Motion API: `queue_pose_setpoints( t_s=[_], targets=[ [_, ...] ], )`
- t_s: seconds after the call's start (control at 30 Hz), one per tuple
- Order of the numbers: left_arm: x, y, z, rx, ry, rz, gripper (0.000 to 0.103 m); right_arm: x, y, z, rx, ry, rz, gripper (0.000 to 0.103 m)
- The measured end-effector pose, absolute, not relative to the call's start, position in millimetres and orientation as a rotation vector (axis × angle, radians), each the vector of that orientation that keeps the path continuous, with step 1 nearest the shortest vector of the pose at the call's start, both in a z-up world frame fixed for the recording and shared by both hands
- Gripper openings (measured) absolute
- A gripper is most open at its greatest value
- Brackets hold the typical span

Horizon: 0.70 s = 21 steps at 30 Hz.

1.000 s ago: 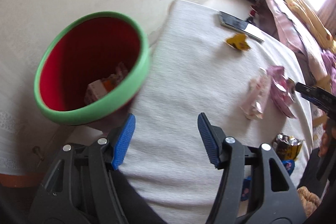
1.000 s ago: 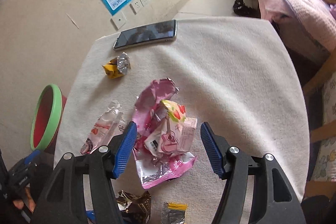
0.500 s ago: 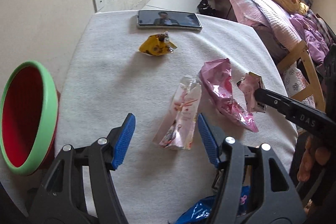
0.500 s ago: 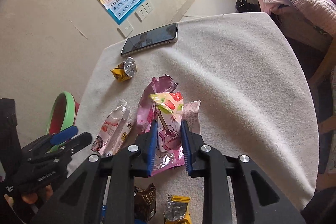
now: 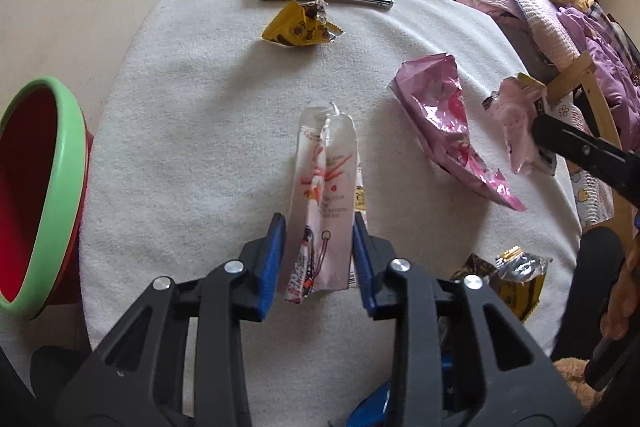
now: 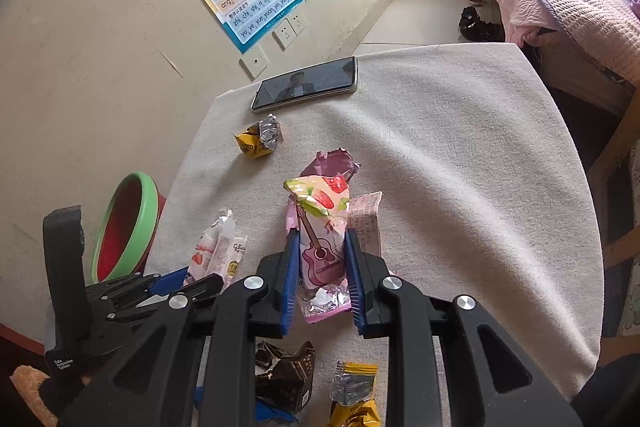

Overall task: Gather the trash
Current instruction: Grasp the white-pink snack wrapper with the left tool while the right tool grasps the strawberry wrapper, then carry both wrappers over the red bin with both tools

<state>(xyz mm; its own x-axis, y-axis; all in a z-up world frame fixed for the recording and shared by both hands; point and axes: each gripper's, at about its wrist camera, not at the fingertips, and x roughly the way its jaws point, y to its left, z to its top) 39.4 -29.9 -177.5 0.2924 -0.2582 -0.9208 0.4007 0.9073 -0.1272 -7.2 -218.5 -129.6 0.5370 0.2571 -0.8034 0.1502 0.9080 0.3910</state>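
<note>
My left gripper (image 5: 320, 251) pinches the pale wrapper (image 5: 326, 187); my right gripper (image 6: 320, 267) clamps the guitar packet (image 6: 320, 239). I'd lift both gently toward the green-rimmed bin (image 5: 44, 187).

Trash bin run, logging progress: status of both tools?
Left tool shut on clear pink wrapper. Right tool shut on guitar-print packet. Red bin left of table, path open. Yellow wrapper not yet collected.

Bright window glare upper right; fisheye-warped edges.
</note>
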Motion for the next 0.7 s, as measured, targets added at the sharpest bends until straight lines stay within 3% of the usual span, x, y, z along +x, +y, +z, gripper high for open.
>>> queue_pose_setpoints(
  t_s=[0.27, 0.7],
  targets=[
    [26.4, 14.9, -180.2, 0.064, 1.216, -0.346, 0.033, -4.0, -204.7, -129.3, 0.407, 1.014, 0.085, 0.022],
    [20.6, 23.0, -169.7, 0.023, 1.163, -0.326, 0.032, -5.8, -183.9, -119.9, 0.359, 1.0, 0.131, 0.022]
  ],
)
